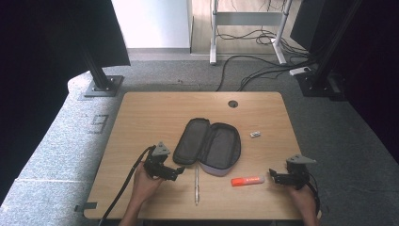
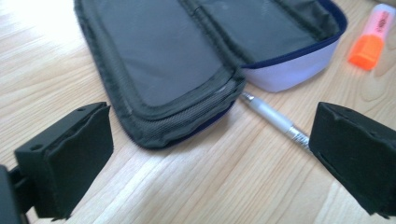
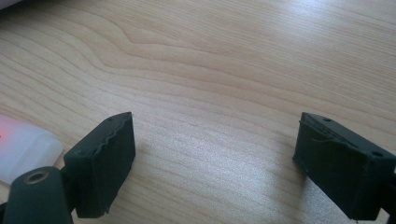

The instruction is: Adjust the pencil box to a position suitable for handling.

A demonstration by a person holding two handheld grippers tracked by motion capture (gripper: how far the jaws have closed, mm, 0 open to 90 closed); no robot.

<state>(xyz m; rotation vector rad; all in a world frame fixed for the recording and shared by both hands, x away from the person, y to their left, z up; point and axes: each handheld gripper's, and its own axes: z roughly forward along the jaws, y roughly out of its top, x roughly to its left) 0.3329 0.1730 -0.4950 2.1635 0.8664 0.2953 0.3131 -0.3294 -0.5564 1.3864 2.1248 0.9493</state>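
Note:
An open pencil case (image 1: 207, 144) lies flat in the middle of the wooden table (image 1: 141, 113), dark grey inside with a pale lilac shell; its near corner (image 2: 177, 79) fills the left gripper view. A silver pen (image 1: 196, 184) lies just in front of it, its barrel (image 2: 271, 115) running toward the right jaw. An orange highlighter (image 1: 247, 181) rests right of the pen, its orange cap (image 2: 369, 49) at the upper right. My left gripper (image 1: 178, 173) is open, low, left of the pen. My right gripper (image 1: 272, 175) is open, just right of the highlighter, whose white end (image 3: 23, 151) shows at the left.
A small white eraser-like piece (image 1: 255, 134) lies right of the case. A round cable hole (image 1: 233, 103) sits near the table's far edge. Beyond the table are black stand bases (image 1: 101, 86), floor cables (image 1: 263, 70) and a desk frame.

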